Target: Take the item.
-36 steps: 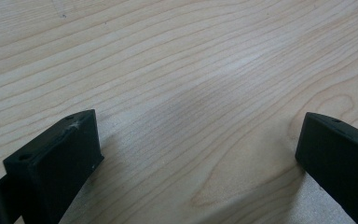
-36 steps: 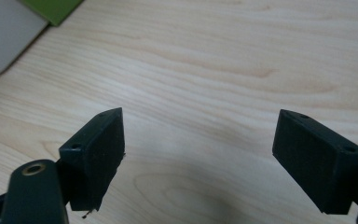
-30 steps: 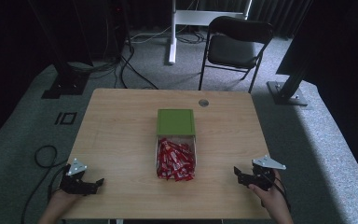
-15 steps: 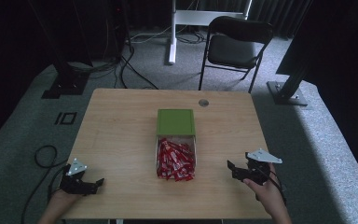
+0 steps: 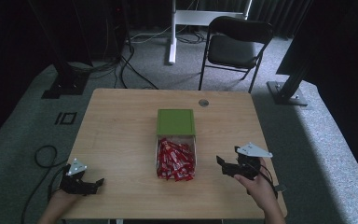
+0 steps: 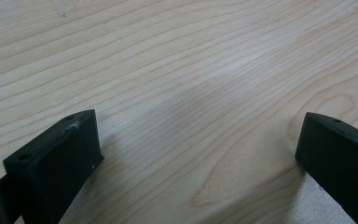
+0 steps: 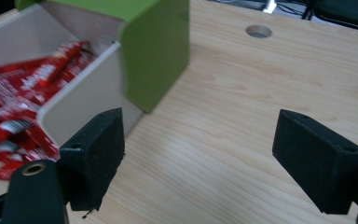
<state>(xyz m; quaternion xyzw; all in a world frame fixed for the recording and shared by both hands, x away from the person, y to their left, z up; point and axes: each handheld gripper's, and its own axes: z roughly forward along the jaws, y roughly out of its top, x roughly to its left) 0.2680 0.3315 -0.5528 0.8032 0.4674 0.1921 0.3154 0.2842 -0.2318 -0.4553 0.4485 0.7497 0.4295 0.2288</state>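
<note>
A white drawer box (image 5: pixel 159 146) with a green cover (image 5: pixel 175 122) lies at the table's middle, its pulled-out drawer heaped with red sachets (image 5: pixel 175 160). In the right gripper view the green cover (image 7: pixel 156 44), the white drawer wall (image 7: pixel 79 102) and the red sachets (image 7: pixel 23 88) lie close on the left. My right gripper (image 5: pixel 223 164) (image 7: pixel 198 154) hovers open just right of the drawer, holding nothing. At the table's front left corner my left gripper (image 5: pixel 95 184) (image 6: pixel 198 149) rests open over bare wood.
The wooden table (image 5: pixel 121 121) has a round cable hole (image 5: pixel 203 102) (image 7: pixel 258 31) behind the box. A black folding chair (image 5: pixel 235 46), a white desk leg (image 5: pixel 172 32) and black stands (image 5: pixel 63 70) are on the carpet beyond it. Cables (image 5: pixel 44 156) trail at the left.
My right gripper has moved left along the front of the table toward the drawer of sachets. The left gripper has stayed where it was.
</note>
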